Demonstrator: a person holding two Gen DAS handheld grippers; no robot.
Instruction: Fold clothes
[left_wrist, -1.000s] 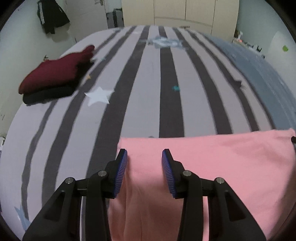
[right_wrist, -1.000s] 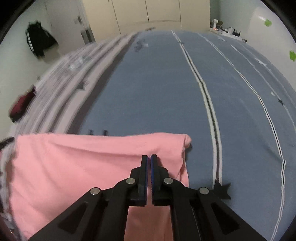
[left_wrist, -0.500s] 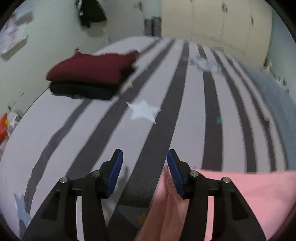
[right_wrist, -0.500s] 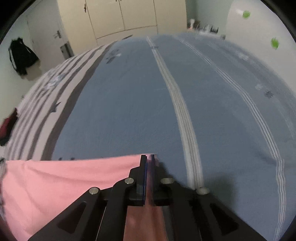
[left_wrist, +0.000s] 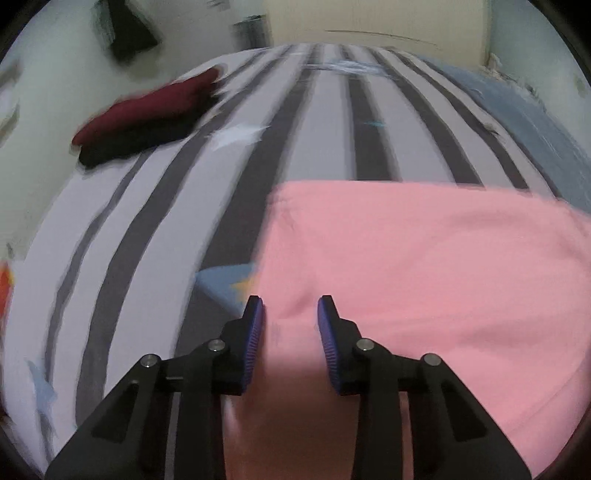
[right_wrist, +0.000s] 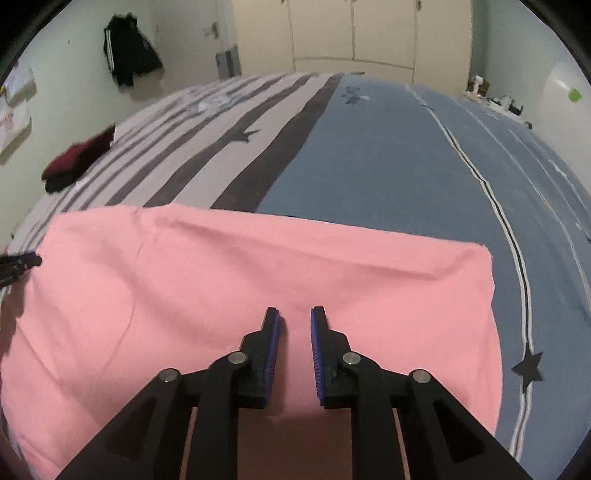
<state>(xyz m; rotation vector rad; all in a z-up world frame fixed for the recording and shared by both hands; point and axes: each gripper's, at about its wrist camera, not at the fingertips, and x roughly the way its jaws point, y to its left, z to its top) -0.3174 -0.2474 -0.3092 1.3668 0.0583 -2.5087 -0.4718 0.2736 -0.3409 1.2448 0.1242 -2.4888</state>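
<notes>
Left gripper (left_wrist: 290, 304): held low over the bed, pointing forward along the stripes, blue-padded fingers spread apart with nothing between them. Its left finger sits over the left edge of the pink garment (left_wrist: 424, 266); the right finger is over the cloth itself. This view is motion-blurred. At far left, near the bed's edge, a dark red folded garment (left_wrist: 147, 107) lies on top of a black folded garment (left_wrist: 129, 147), well apart from the pink one.

The pink garment lies flat on the bedspread (right_wrist: 388, 166), a broad rectangle spanning the boundary between the grey-striped part and the blue part, with a few shallow creases.

Right gripper (right_wrist: 294, 317): also low and pointing forward, jaws parted with a clear gap, hovering over the near middle of the pink garment; whether the pads touch the cloth cannot be told.

Change versus half a second ago: the right gripper was clamped on the garment's edge and has now released it. The left gripper, open then too, has shifted rightward from bare stripes onto the garment's left edge. The cloth now shows much more area in both views.
</notes>
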